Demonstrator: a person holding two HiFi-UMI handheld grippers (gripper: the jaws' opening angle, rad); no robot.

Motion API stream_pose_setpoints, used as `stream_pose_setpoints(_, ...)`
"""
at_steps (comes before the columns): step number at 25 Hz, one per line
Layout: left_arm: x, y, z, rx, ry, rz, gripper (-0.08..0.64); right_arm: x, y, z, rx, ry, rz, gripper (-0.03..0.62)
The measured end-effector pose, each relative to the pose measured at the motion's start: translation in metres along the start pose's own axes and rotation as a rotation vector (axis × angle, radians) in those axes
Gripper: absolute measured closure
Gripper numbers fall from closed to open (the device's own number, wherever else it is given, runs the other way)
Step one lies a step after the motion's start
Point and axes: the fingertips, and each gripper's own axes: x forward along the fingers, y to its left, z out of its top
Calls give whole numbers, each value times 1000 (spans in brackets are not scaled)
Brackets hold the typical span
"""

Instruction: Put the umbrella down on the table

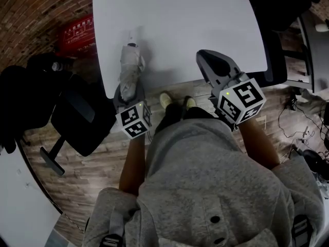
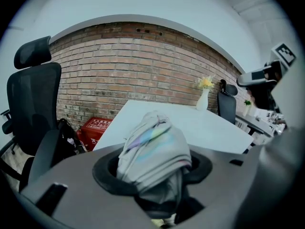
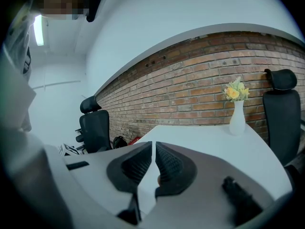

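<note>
Left gripper: jaws clenched around the near end of the folded grey umbrella. The umbrella projects straight away from the jaws, long axis near-to-far, over the near-left corner of the white bench. Judged: the bench lies below it, so only lowering remains. Right gripper: jaws pressed together, empty, over the bench's near-right edge, well apart from the umbrella. Unclear whether the far tip touches the bench. The gripped end is hidden by the jaws.

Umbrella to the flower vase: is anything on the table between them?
No. In the left gripper view, the white table is bare from the folded umbrella all the way to the vase at its far end.
</note>
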Motion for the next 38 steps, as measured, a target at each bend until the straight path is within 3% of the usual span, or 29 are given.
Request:
stream_pose_setpoints(12,9,12,-18,-14,24,19,322,-1,9,-1,-13,9,3,552)
stream_pose_setpoints(27,30,17,-33,-21,-13,6,313,3,14,-17,-15,58,9,552)
stream_pose_setpoints(38,37,14,-48,16,-28,17,255,1,9,-18,-9,48,7,552)
